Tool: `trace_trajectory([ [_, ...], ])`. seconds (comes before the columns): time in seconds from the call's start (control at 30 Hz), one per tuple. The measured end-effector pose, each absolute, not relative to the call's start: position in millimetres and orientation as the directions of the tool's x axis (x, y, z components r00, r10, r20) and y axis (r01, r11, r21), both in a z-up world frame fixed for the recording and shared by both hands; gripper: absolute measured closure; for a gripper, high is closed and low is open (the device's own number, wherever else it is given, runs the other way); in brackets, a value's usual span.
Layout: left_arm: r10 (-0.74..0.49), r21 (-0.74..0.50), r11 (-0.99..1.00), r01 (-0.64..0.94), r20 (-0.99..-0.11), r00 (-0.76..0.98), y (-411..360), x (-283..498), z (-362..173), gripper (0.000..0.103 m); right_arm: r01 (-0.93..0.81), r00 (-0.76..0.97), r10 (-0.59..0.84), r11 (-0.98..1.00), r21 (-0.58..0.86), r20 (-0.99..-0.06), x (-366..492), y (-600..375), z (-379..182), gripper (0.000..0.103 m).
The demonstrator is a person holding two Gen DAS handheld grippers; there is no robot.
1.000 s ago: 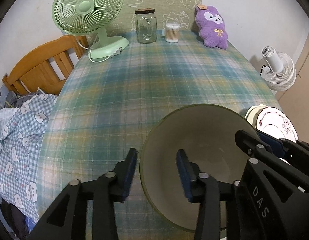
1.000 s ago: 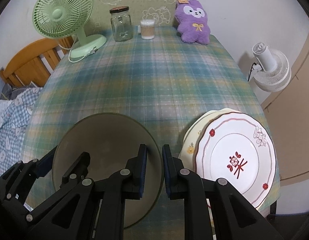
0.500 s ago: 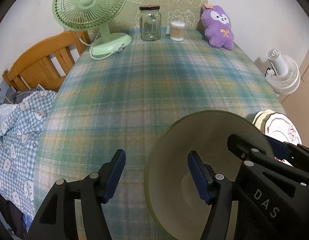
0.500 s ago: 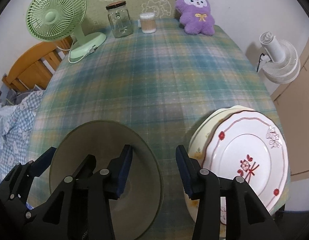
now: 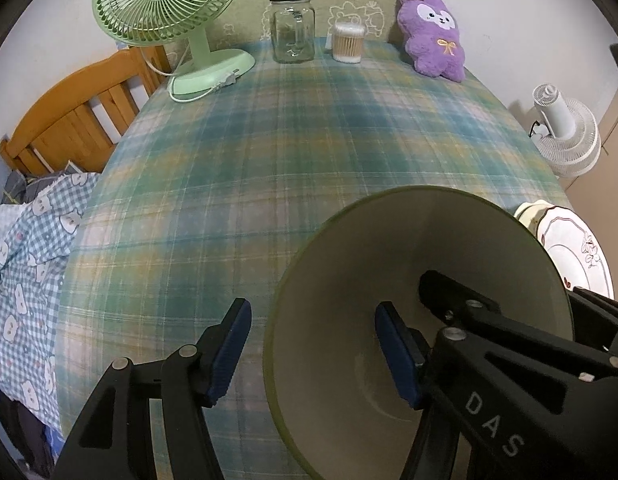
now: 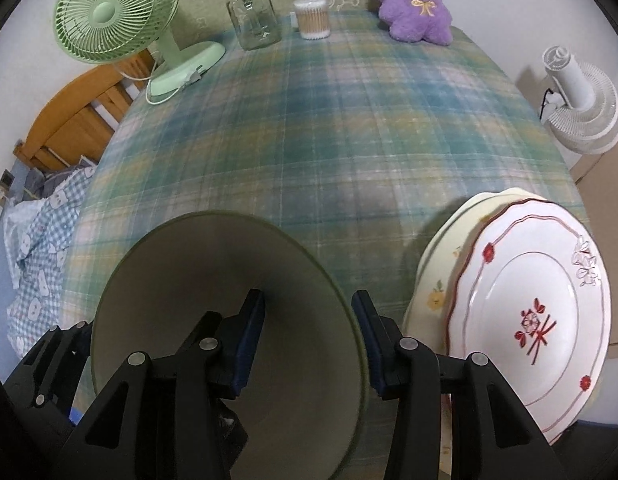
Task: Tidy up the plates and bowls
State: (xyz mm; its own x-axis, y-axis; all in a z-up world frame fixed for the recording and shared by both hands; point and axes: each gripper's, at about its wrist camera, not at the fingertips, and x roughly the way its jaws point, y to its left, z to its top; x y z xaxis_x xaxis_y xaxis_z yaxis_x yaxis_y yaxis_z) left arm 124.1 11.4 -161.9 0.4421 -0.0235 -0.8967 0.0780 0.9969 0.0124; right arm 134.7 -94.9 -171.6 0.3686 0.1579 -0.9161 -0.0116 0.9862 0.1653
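A wide bowl (image 5: pixel 429 248) with an olive-green rim and a beige inside sits on the plaid tablecloth (image 5: pixel 309 140) near the table's front edge. My left gripper (image 5: pixel 313 350) stands open astride its left rim, one blue pad inside and one outside, neither pressing. In the right wrist view my right gripper (image 6: pixel 309 334) straddles the bowl's (image 6: pixel 209 264) right rim the same way, open. Just right of the bowl a white plate with red flowers (image 6: pixel 549 312) lies on a cream plate (image 6: pixel 437 272). Their far edges show as a stack of plates (image 5: pixel 573 256) in the left wrist view.
Along the table's far edge stand a green desk fan (image 5: pixel 165 8), a glass jar (image 5: pixel 293 28), a tub of cotton swabs (image 5: pixel 349 42) and a purple plush toy (image 5: pixel 433 36). A wooden chair back (image 5: pixel 77 116) and checked cloth (image 5: pixel 25 260) lie left; a white fan (image 5: pixel 565 132) stands right.
My right gripper, shut at the bowl's right rim a second ago, has opened. The left gripper's jaws have widened around the left rim. The bowl stays in place.
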Motion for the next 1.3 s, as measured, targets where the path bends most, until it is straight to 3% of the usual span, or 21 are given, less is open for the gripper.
trace_trajectory([
  [0.23,-0.102,-0.065,0.993,0.101,-0.904,0.415,11,123,-163,0.054,-0.016,0.358,0.171,0.984,0.177,-0.918,134,-95,-171,0.056],
  [0.7,-0.105,-0.081,0.994,0.077,-0.912,0.397,15,119,-147,0.054,0.025,0.359,0.171,0.981,0.193,-0.917,126,-96,-157,0.055],
  [1.3,-0.132,-0.071,0.988,0.141,-0.857,0.499,4,102,-77,0.054,0.068,0.474,0.141,0.978,0.195,-0.869,102,-108,-80,0.055],
])
